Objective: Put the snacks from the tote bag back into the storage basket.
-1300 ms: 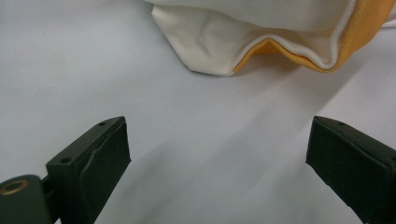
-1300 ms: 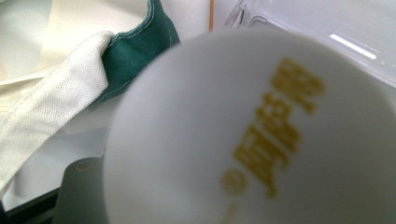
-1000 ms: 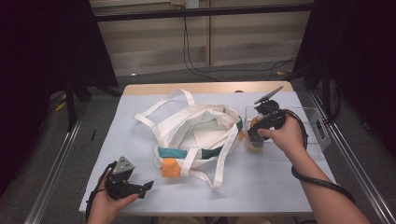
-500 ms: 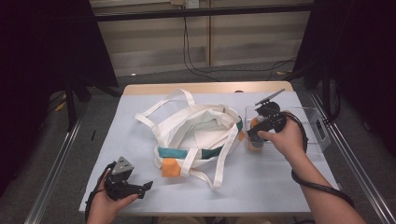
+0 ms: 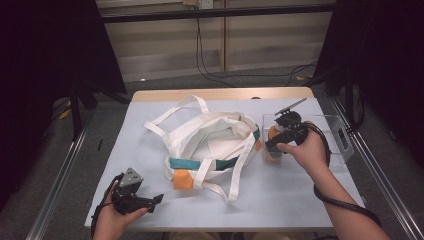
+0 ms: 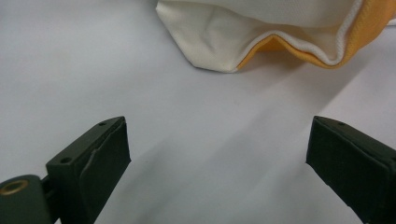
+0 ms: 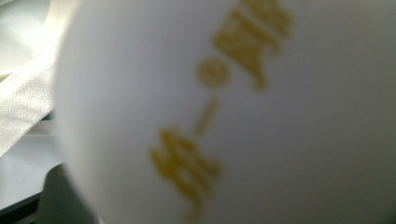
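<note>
A: Right gripper (image 5: 274, 144), what's the status?

B: It points down into the clear box (image 5: 336, 150). A white rounded item with gold lettering (image 7: 233, 116) sits right up against its camera, blurred. The jaws have just been opening. The item looks to be between them, but whether the pads press on it can't be told; one black jaw shows, low and to the left of the item.

A: Where does the item go, by his guess?

B: Likely into the tote bag (image 5: 220, 145). The bag lies open-mouthed beside the box, off the right gripper's side that faces the other hand. A strap of it shows just past the item in the right gripper view.

A: Long axis of the item?

B: Can't tell, it's too close and too blurred. It looks round.

A: And the left gripper (image 5: 154, 200)?

B: Its jaws are wide apart with nothing in them. It's low over the table (image 5: 280, 200), with the bag's orange-trimmed corner just ahead of its tips.

A: Which hand is nearer?

B: The right hand is at the item. The left is well apart from it, with the bag in between.
</note>
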A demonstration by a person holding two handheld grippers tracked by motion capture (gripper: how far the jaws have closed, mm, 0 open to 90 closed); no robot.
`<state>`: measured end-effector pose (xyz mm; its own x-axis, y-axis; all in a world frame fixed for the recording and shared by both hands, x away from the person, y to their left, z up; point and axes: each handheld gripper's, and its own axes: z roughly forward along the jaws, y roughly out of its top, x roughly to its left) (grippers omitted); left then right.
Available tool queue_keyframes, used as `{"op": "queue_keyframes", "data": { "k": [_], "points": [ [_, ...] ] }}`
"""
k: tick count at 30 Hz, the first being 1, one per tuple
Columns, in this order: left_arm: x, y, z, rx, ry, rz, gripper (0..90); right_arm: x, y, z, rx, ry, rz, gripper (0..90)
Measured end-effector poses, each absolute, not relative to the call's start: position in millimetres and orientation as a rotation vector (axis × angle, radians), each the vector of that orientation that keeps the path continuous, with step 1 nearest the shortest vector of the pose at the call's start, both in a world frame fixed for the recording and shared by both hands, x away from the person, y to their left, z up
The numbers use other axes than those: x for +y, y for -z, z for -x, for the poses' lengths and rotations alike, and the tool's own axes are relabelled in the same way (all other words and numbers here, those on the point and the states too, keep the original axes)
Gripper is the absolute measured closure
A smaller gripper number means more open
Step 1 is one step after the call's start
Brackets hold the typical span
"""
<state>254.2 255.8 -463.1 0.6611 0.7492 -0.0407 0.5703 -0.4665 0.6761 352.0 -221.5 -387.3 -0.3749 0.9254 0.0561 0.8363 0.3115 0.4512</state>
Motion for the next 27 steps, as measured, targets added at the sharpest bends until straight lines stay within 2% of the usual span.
{"op": "queue_keyframes", "data": {
  "k": [12, 27],
  "points": [
    [251.9, 462.6, -256.0, 0.999, -0.348, -2.22, 5.9, -229.9, 384.5, -342.6, 2.349, -0.68, -1.617, 14.7],
    [252.8, 462.2, -255.4, 1.005, -0.343, -2.22, 5.9, -229.6, 386.2, -330.3, 2.354, -0.697, -1.558, 13.3]
  ]
}}
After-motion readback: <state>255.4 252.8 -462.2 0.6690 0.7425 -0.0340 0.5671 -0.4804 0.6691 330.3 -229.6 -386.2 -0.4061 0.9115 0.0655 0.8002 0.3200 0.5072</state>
